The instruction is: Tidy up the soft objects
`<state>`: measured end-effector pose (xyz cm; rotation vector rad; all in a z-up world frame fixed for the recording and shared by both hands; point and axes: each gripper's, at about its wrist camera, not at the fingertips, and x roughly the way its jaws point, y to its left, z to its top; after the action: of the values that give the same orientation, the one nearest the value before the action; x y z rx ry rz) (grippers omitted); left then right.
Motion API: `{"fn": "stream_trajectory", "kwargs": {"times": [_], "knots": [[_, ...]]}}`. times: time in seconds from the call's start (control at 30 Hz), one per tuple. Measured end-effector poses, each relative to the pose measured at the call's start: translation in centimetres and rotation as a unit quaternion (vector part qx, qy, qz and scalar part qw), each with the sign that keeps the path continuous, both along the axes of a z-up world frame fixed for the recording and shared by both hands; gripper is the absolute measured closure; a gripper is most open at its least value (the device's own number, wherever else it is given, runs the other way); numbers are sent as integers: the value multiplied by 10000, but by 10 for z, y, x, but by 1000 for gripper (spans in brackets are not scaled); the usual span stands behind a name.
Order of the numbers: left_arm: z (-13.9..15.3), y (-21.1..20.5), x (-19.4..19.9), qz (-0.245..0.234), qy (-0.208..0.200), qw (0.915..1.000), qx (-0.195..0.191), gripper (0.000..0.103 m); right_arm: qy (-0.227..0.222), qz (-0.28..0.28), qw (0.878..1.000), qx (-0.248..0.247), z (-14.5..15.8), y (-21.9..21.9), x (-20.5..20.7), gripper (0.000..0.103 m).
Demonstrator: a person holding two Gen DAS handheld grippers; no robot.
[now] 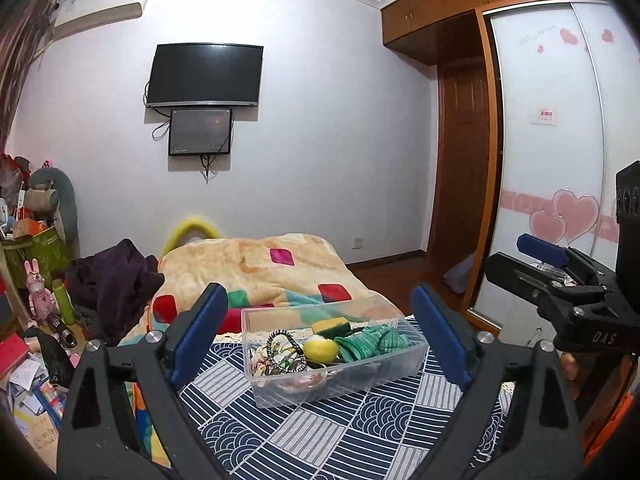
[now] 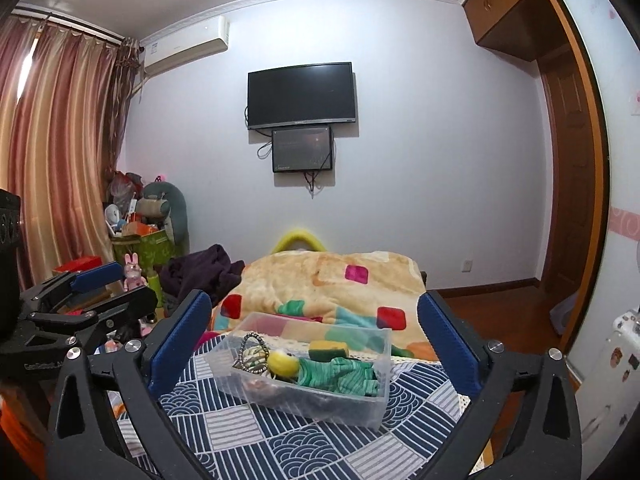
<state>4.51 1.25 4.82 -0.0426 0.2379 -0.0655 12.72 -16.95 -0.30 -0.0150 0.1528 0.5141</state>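
Plainly spread wide, the left gripper — blue pads well apart, nothing between them but open air, framing the clear plastic bin from above and behind. Likewise parted, the right gripper, blue fingers far from each other and clamped on nothing, hovering near the same bin. Visible at the right edge of the left wrist view, that right gripper again, seen side-on with its two arms spread; at the left edge of the right wrist view, the left gripper, also side-on and spread.

Resting on a navy-and-white patterned cloth, the bin, with the soft things gathered inside — a yellow fuzzy ball near the middle, a green striped cloth bunched to its right, a yellow-and-green sponge behind them against the far wall, a black-and-white braided hair tie standing up at the left, and a tangle of small items beneath, too jumbled to name.

Beyond the bin, a cream blanket with coloured squares, a dark purple garment heaped beside it at left. Farther back, a black television on the pale wall with a smaller screen just beneath, and a wooden wardrobe at right.
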Motion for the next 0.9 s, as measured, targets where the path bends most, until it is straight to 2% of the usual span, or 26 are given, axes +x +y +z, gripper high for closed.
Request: {"fn": "stream_trajectory", "kwargs": {"times": [0.5,0.9], "knots": [[-1,-5,-9,98,-130,9998,119,2,72,13,10000,61,-5,-6,-7,0],[-1,-6,-9,71,-80,9999,104,1,58,11,10000,54,-5,-7,-9,0]]}}
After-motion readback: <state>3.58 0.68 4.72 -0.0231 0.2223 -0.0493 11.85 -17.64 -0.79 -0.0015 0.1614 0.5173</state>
